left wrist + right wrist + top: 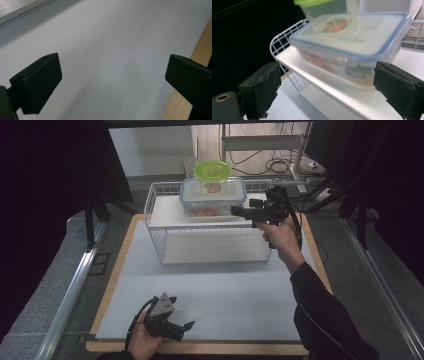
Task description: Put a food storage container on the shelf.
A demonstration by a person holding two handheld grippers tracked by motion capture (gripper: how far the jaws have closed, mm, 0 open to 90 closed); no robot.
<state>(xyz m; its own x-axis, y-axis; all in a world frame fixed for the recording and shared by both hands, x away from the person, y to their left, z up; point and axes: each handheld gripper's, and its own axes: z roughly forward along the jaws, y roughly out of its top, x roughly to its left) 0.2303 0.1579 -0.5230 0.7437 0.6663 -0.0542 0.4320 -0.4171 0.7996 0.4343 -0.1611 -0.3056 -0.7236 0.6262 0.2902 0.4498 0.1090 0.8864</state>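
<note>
Fingers (262,87) of my right gripper (325,92) spread wide at the clip-lid food box (352,47): rigid, slick plastic, moderately heavy; grip its short end walls, mind the green-lidded tub (322,6) riding on top.

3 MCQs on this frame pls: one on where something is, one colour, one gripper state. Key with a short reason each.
1. Where does the rectangular clear container sit?
A. on the upper shelf of the white wire rack
B. on the table in front of the rack
C. between the left gripper's jaws

2. What colour is the lid of the small round tub stacked on that container?
A. red
B. green
C. black

3. How do the jaws of the right gripper stand?
A. shut on the container
B. shut on nothing
C. open, short of the container

Key:
1 A: the high view shows it on the rack's top board.
2 B: the lid is bright green.
3 C: the right gripper view shows both pads wide apart, the container beyond them.
</note>
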